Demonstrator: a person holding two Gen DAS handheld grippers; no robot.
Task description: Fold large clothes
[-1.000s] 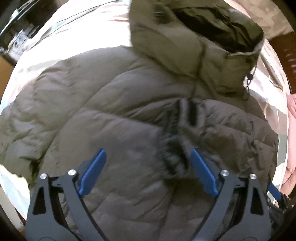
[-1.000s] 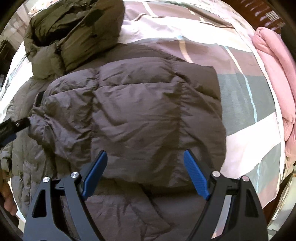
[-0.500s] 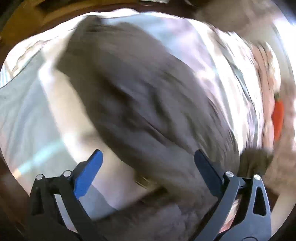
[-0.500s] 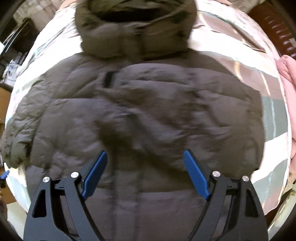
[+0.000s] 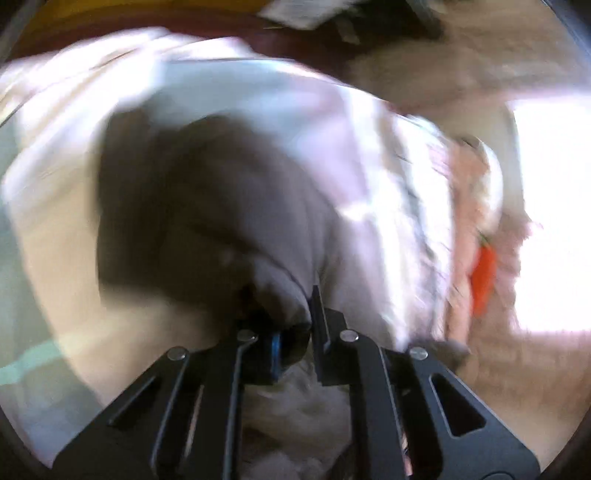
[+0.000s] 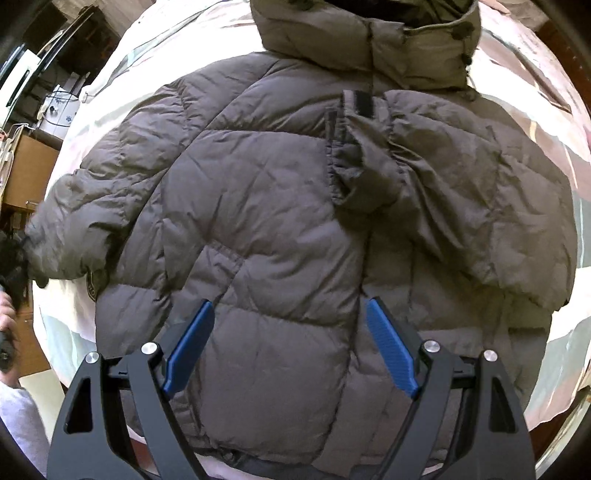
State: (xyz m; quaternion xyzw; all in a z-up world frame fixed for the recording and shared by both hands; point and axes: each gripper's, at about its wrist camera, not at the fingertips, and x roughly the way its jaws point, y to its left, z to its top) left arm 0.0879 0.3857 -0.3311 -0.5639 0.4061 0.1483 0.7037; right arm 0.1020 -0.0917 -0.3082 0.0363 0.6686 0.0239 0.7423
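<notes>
Clamping down, your left gripper (image 5: 295,325) has gone from wide open a second ago to shut on the cuff (image 5: 280,291) of the jacket's outstretched sleeve; the left view is badly blurred, yet dark fabric is plainly bunched between the closed fingers. A second ago that gripper hovered open over the jacket's chest, so it has swung out to the sleeve end. Your right gripper (image 6: 291,347) hangs open and empty above the jacket (image 6: 266,221), which lies spread on the bed (image 6: 561,354), hood (image 6: 369,33) at the far end, its other sleeve (image 6: 443,184) already folded across the chest. That leaves this sleeve to bring in; I judge the grip is ready for carrying it over.
</notes>
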